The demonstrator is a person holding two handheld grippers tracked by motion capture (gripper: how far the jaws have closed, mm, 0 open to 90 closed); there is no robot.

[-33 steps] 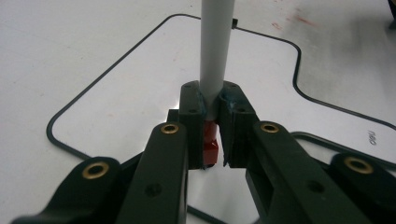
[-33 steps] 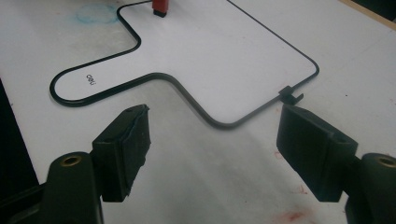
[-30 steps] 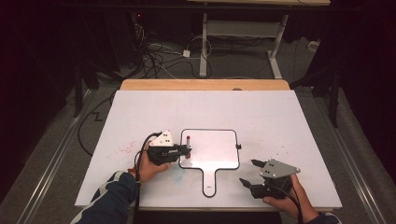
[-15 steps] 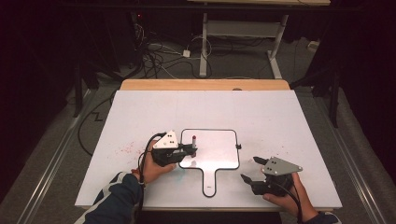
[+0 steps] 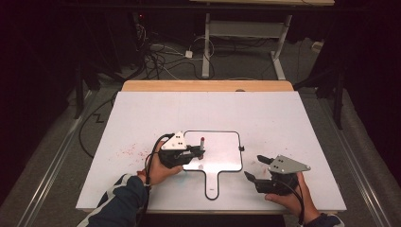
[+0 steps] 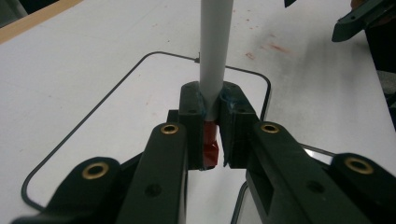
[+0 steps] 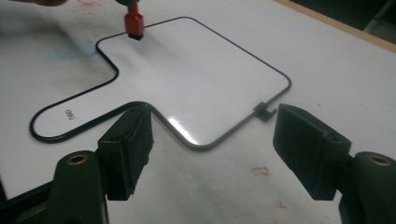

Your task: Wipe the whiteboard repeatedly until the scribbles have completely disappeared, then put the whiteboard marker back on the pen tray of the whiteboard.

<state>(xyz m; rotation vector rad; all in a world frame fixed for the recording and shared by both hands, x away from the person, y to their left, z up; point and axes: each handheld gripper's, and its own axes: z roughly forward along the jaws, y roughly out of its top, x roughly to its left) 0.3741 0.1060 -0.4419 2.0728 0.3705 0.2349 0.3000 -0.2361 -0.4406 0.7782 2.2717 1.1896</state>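
A small whiteboard (image 5: pixel 222 151) with a black rim and a short handle lies on the white table. My left gripper (image 5: pixel 197 152) hangs over its left part, shut on a marker (image 5: pixel 202 141) with a white barrel and a red end. In the left gripper view the barrel (image 6: pixel 215 56) rises from between the jaws and the red end (image 6: pixel 211 145) sits just below them. The right gripper view has that red end (image 7: pixel 134 23) pointing down at the board (image 7: pixel 196 70). My right gripper (image 5: pixel 253 166) rests open off the board's near right corner, nothing between its fingers (image 7: pixel 128 144).
Faint red smudges (image 5: pixel 127 152) mark the table (image 5: pixel 142 118) left of the board. A wooden strip (image 5: pixel 208 86) runs along the far edge. Cables and a desk frame (image 5: pixel 236 33) stand on the floor beyond.
My left gripper has moved right and slightly up with the marker, from the board's left rim to over its surface. The right gripper has stayed in place.
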